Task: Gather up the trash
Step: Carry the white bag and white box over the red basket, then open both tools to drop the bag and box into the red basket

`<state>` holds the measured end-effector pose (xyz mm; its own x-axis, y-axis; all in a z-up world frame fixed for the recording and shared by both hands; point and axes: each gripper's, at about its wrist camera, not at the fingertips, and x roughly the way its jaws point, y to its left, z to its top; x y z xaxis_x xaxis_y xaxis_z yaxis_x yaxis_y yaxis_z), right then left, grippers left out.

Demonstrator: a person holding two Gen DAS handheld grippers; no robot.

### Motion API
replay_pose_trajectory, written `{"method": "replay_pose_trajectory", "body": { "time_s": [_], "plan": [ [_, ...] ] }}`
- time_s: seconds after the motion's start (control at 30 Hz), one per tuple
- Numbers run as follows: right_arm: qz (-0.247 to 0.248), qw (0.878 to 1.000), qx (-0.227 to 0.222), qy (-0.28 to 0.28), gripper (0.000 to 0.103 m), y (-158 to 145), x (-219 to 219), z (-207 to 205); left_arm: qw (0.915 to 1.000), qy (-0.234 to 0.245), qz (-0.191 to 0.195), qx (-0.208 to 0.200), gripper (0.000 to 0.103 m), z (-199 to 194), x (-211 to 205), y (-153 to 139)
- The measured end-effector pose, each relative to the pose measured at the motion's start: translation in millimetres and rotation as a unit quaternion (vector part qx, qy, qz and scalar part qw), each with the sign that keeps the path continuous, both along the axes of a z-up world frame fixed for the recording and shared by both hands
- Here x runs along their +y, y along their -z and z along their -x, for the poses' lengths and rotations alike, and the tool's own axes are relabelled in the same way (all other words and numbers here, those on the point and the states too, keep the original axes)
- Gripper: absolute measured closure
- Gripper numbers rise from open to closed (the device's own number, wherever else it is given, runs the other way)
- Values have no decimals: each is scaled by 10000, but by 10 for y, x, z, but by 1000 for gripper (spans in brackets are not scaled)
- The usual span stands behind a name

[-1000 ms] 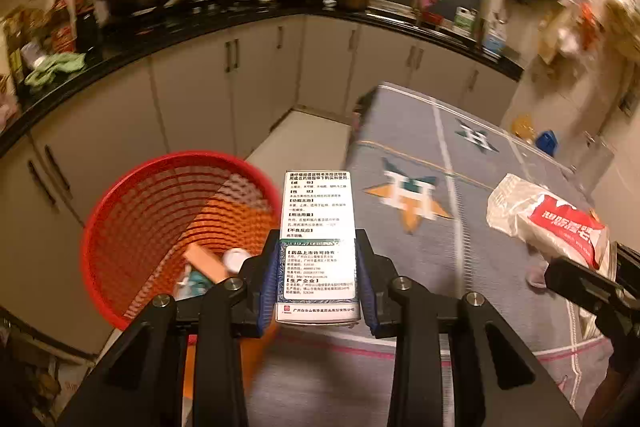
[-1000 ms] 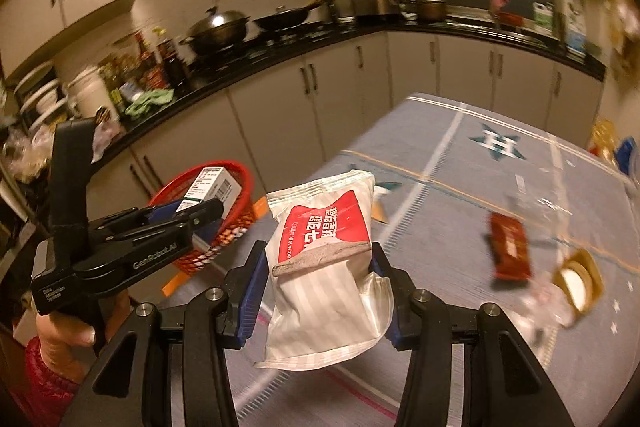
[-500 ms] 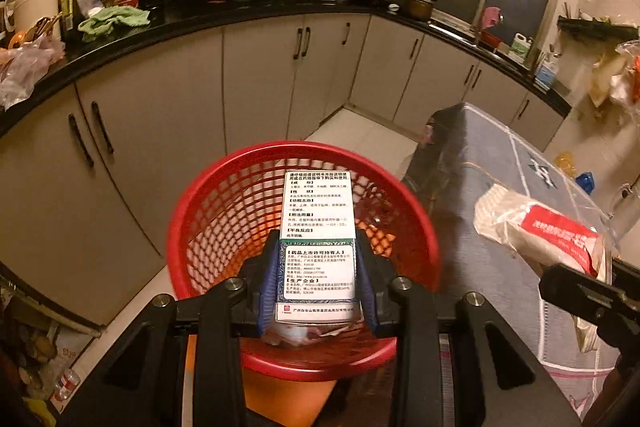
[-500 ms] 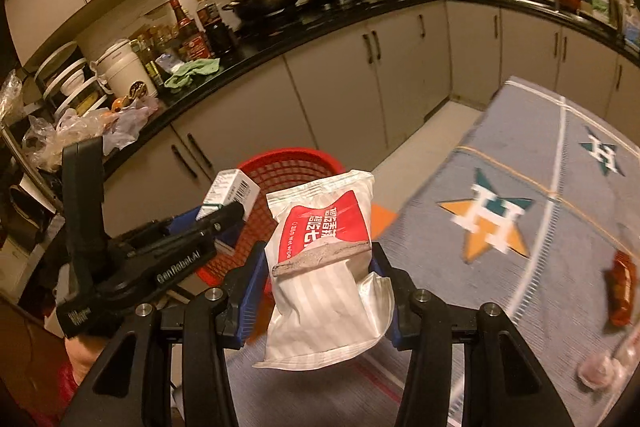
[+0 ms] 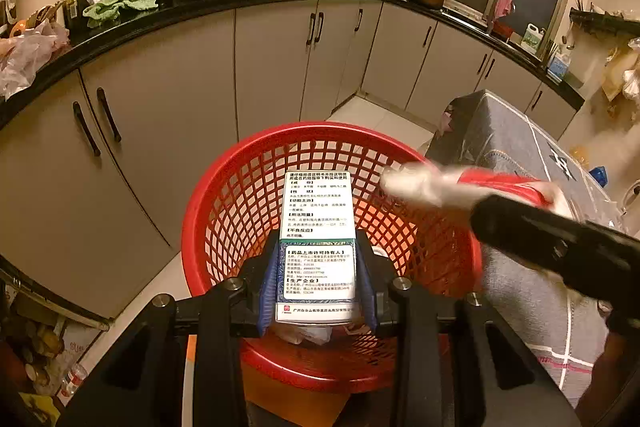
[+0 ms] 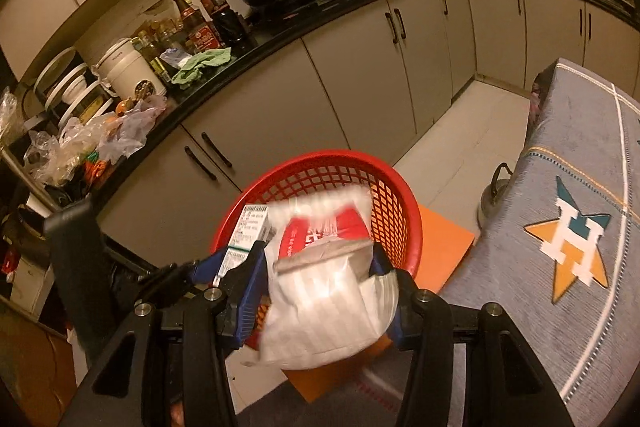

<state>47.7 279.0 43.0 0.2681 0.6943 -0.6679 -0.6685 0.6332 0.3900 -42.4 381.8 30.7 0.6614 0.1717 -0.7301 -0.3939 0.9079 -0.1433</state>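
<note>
My left gripper [image 5: 318, 283] is shut on a white medicine box [image 5: 318, 239] with printed text and holds it over the red mesh basket [image 5: 224, 211]. My right gripper [image 6: 316, 271] is shut on a white and red snack bag [image 6: 320, 267], held just in front of the same basket [image 6: 396, 195]. The bag [image 5: 460, 183] reaches over the basket's right rim in the left wrist view, blurred. The box [image 6: 250, 227] and left gripper [image 6: 192, 273] show at the left of the right wrist view. Some trash lies in the basket bottom.
The basket stands on an orange stool [image 6: 444, 243] on the floor beside the grey-clothed table [image 6: 580, 195]. Cabinets [image 5: 168, 107] and a cluttered black counter [image 6: 192, 83] curve behind it. A kettle [image 6: 494, 191] sits on the floor by the table.
Both grippers moved toward the basket. The bag now hangs at its rim beside the box, and the right gripper has come close alongside the left one.
</note>
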Motion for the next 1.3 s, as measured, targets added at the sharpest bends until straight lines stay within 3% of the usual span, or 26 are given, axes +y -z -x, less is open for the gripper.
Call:
{"method": "replay_pose_trajectory", "body": {
  "time_s": [0.17,0.3,0.57,0.87,1.3],
  "plan": [
    [-59,9998,174,62,47,89,9,-107,10000,-22,32,8,70,-2,37,23],
    [-194,9996,192,62,45,77,-31,-126,10000,-47,31,-32,52,-6,25,11],
    [-386,9990,201,62,42,10,-165,-77,9999,-84,-23,-83,50,54,-16,-62],
    [-321,9987,211,340,42,17,-628,5,9990,-83,-402,-165,45,120,-248,-217],
    [-331,9989,234,222,42,14,-1156,294,9960,190,-855,-180,42,266,-736,-403]
  ]
}}
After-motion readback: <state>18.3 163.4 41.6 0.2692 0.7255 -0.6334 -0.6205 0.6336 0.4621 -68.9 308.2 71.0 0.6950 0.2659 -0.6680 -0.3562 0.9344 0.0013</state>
